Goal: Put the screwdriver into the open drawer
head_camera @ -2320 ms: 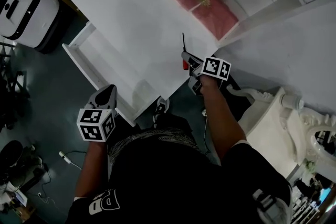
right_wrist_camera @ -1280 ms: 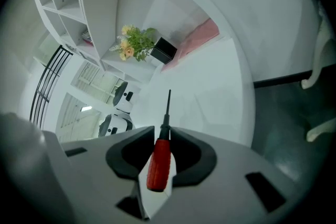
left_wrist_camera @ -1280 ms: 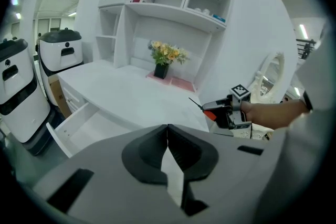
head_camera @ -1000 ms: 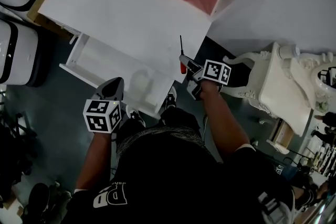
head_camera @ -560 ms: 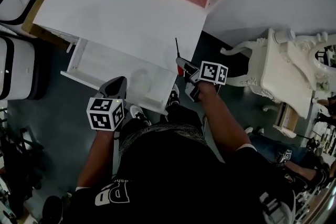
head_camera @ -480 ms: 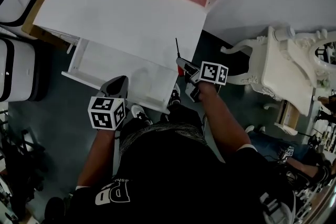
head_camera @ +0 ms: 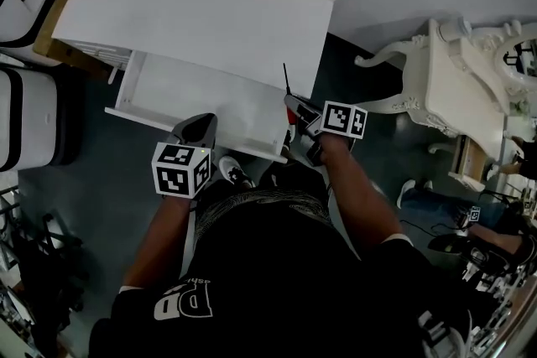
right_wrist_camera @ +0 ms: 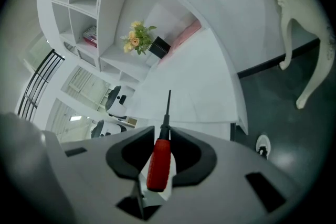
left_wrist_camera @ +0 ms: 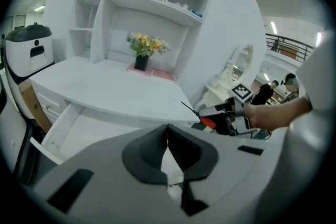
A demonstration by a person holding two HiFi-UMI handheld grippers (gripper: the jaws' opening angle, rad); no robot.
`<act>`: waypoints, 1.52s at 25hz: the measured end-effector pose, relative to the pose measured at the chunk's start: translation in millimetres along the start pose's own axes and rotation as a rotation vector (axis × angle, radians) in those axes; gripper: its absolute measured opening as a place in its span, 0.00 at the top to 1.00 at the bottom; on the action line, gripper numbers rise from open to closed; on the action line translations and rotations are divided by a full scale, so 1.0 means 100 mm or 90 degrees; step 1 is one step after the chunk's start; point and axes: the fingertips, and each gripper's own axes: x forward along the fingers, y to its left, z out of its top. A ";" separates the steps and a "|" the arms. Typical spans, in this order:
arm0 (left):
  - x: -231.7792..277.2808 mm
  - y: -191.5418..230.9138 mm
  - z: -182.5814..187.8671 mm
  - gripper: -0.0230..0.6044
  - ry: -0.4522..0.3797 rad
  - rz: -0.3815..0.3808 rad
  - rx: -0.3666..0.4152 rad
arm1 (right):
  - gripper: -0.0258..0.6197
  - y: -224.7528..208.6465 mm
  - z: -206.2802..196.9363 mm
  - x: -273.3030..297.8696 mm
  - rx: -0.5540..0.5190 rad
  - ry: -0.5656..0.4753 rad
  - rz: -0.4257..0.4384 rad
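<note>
Screwdriver (right_wrist_camera: 159,161) seemingly just beside open drawer (head_camera: 198,99)

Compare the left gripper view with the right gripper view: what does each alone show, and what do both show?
Left gripper view only: the left gripper, jaws shut and empty, and the right gripper seen from the side. Right gripper view only: the right jaws clamped on the red handle of the screwdriver, a white carved furniture leg and a shoe. Both: the white desk, the flowers and the screwdriver's dark shaft.
</note>
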 end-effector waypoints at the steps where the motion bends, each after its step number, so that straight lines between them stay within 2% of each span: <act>1: -0.01 0.00 -0.01 0.94 0.001 -0.003 0.003 | 0.80 0.01 -0.06 0.00 -0.001 0.004 -0.002; 9: -0.05 0.03 -0.06 0.94 -0.001 -0.005 0.016 | 0.80 -0.02 -0.54 0.13 -0.031 0.082 -0.027; 17: -0.08 0.05 -0.06 0.94 -0.010 0.005 -0.005 | 0.80 -0.19 -0.83 0.31 -0.003 0.151 -0.052; 30: -0.15 0.17 -0.15 0.94 -0.006 0.033 -0.022 | 0.80 -0.63 -0.87 0.73 0.092 0.150 -0.159; 35: -0.15 0.22 -0.14 0.94 0.001 0.040 -0.028 | 0.80 -0.80 -0.83 0.84 0.087 0.139 -0.222; 38: -0.14 0.25 -0.14 0.94 0.003 0.044 -0.030 | 0.80 -0.86 -0.86 0.90 0.081 0.148 -0.238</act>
